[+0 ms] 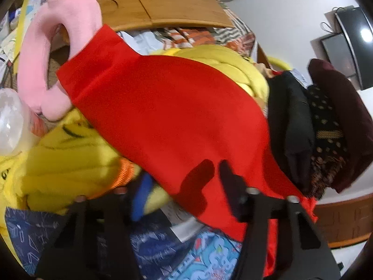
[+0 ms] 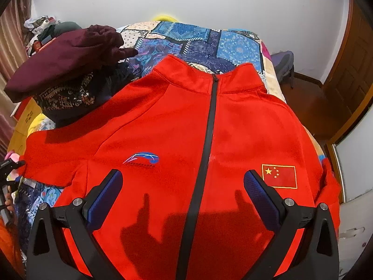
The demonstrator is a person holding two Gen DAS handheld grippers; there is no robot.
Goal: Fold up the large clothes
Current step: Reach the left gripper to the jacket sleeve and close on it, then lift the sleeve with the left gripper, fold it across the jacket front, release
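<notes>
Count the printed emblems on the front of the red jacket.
2. A blue swoosh logo sits left of the black zipper on the red jacket; a flag patch sits right of it. Others may be hidden lower down.

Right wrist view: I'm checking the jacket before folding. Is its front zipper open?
No, the black zipper runs closed up the red jacket to the collar.

One red jacket [image 2: 163,128], one maroon garment [image 2: 65,58], one patterned dark cloth [image 2: 67,98], one pink neck pillow [image 1: 44,53], one wooden tray [image 1: 163,2], two grippers.
</notes>
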